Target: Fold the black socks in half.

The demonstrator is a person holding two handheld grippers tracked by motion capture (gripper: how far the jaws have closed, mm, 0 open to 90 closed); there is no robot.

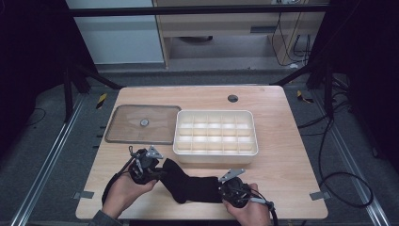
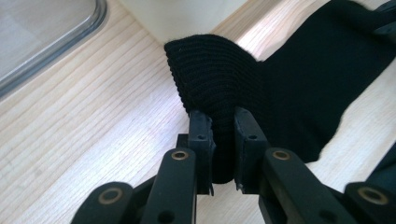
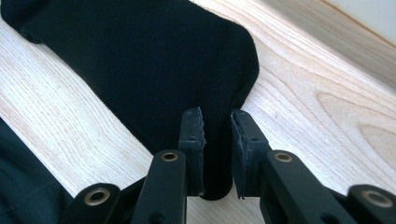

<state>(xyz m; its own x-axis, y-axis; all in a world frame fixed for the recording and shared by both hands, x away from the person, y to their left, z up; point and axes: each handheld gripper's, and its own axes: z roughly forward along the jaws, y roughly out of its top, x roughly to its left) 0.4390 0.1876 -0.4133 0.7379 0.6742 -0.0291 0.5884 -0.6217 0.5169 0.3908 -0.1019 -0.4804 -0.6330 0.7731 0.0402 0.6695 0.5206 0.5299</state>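
Note:
A black sock [image 1: 188, 186] lies stretched across the near part of the wooden table, between my two grippers. My left gripper [image 1: 157, 173] is shut on the sock's ribbed cuff end [image 2: 219, 88], which bulges up a little off the table between the jaws. The left gripper [image 2: 223, 140] points along the sock's length. At the sock's other end my right gripper [image 1: 220, 188] is shut on the smooth toe part [image 3: 154, 70], which lies flat on the wood. The right gripper [image 3: 217, 140] pinches a fold of the fabric. A hand holds each gripper from below.
A white tray with several small compartments [image 1: 216, 113] stands just beyond the sock. A clear lid with a round knob [image 1: 141, 123] lies flat to its left. The table's front edge [image 1: 197, 217] runs close behind the hands. A round cable hole [image 1: 232, 98] sits at the back.

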